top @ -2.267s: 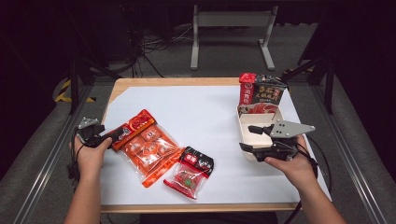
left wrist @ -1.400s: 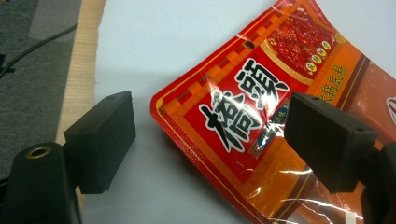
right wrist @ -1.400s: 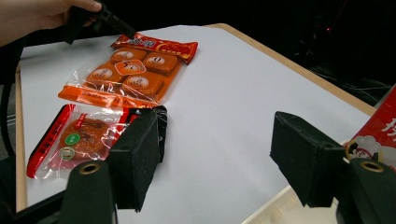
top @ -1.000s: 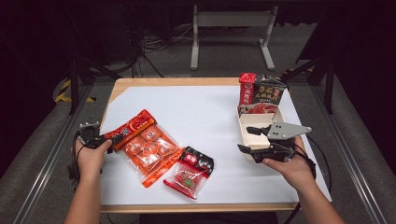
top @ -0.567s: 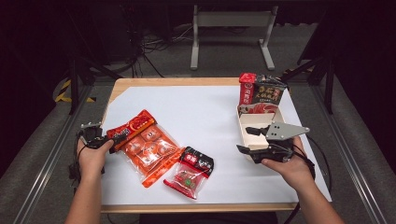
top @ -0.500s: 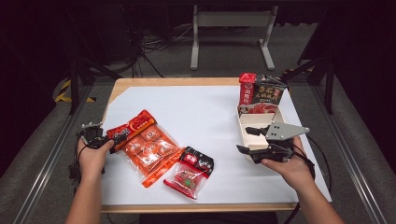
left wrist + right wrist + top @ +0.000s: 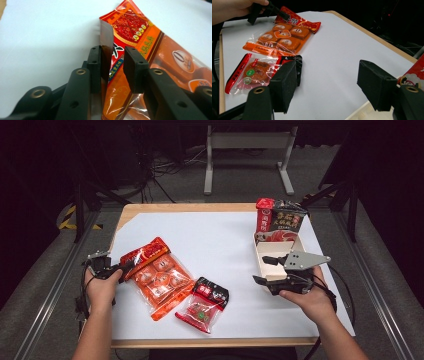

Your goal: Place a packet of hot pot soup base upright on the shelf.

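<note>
Two black jaws of my left gripper (image 7: pixel 112 67) have just been closing around the orange packet's (image 7: pixel 140 50) upturned corner, seemingly not yet pinching, to lift it.

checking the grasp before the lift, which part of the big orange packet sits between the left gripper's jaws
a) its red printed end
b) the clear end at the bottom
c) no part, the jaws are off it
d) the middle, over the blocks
a: in the left gripper view, the left gripper, whose jaws have just been closing, straddles the red printed end of the orange packet, its edge folded up against one jaw.
</note>
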`<state>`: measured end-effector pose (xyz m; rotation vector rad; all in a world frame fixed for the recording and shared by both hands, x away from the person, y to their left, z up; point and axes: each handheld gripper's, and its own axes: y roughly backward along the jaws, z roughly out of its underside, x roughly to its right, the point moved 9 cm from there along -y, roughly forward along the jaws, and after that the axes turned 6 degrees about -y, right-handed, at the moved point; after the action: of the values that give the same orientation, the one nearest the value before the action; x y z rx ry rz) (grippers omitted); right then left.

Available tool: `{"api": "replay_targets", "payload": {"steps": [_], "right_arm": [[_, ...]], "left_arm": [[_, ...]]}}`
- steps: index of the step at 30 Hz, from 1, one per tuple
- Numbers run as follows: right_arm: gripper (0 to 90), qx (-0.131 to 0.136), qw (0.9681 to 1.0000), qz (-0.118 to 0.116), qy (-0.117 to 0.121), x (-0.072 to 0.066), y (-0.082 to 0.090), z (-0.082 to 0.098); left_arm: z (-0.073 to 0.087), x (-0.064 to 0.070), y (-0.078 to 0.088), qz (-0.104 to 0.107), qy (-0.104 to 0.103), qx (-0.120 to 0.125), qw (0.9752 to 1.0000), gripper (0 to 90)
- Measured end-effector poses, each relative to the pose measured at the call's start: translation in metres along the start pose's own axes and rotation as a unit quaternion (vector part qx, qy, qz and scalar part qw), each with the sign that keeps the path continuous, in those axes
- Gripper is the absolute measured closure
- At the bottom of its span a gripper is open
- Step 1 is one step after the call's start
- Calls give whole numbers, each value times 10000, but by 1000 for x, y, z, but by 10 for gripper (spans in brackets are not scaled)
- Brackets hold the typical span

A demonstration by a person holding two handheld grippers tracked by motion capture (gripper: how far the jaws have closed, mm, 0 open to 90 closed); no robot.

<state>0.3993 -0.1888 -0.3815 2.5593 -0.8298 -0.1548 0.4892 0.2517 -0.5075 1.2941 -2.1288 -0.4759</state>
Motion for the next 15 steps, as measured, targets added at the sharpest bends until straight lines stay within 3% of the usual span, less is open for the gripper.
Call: {"api": "replay_targets", "payload": {"steps": [2, 5, 7, 15], "right_arm": [[323, 4, 10000, -7, -3, 0, 0, 0], [323, 1, 10000, -15, 15, -1, 0, 0], [323, 7, 10000, -16, 15, -1, -1, 0], [323, -3, 10000, -12, -9, 0, 0, 0]], "left_arm": [[1, 0, -1, -29, -21, -19, 10000, 714], [6, 3, -4, 184, 22, -178, 9997, 784], [8, 4, -7, 126, -56, -294, 9995, 831], [7, 2, -5, 39, -92, -243, 9997, 895]]}}
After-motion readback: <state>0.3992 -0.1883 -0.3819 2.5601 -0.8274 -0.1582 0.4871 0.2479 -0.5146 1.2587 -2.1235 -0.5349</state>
